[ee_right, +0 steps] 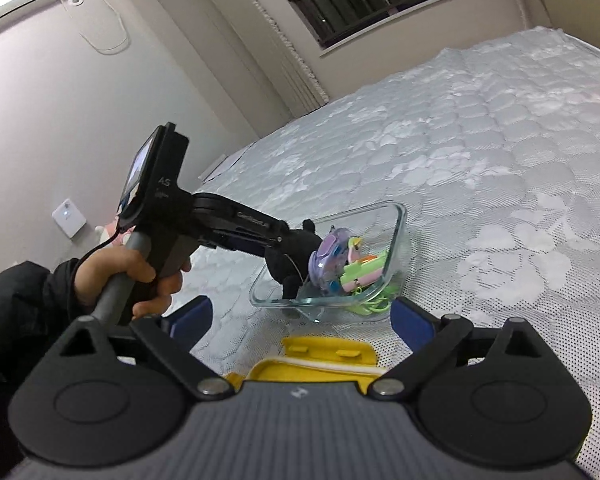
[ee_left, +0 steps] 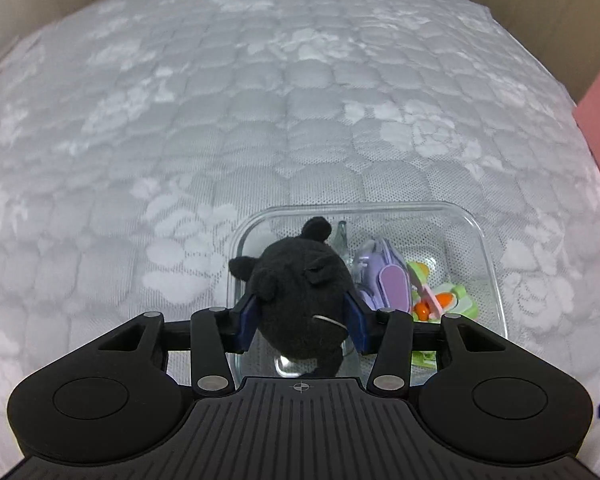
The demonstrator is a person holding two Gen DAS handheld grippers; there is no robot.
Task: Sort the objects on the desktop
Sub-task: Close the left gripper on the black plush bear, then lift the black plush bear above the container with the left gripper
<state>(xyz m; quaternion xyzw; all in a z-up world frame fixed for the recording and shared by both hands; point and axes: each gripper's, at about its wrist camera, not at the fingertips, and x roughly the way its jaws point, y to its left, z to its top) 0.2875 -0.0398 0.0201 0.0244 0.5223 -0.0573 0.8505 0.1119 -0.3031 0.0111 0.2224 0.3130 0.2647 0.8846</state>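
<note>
Quilted white mattress (ee_left: 260,120) under everything, stretching far ahead of both tongs. Clear glass dish (ee_left: 488,248) directly below left gripper (ee_left: 303,316), ahead and slightly left of right gripper (ee_right: 300,316). Left gripper clamped on black plush toy (ee_left: 300,292), blue pads (ee_left: 247,320) pressing both flanks, toy hanging inside the dish at its left side. Just right of that grip, in the dish: purple plastic toy (ee_left: 380,280), then green-orange pieces (ee_left: 444,300). Right gripper spread wide, holding nothing; yellow lid (ee_right: 328,356) flat on mattress between and just below its fingers, near side of the dish.
</note>
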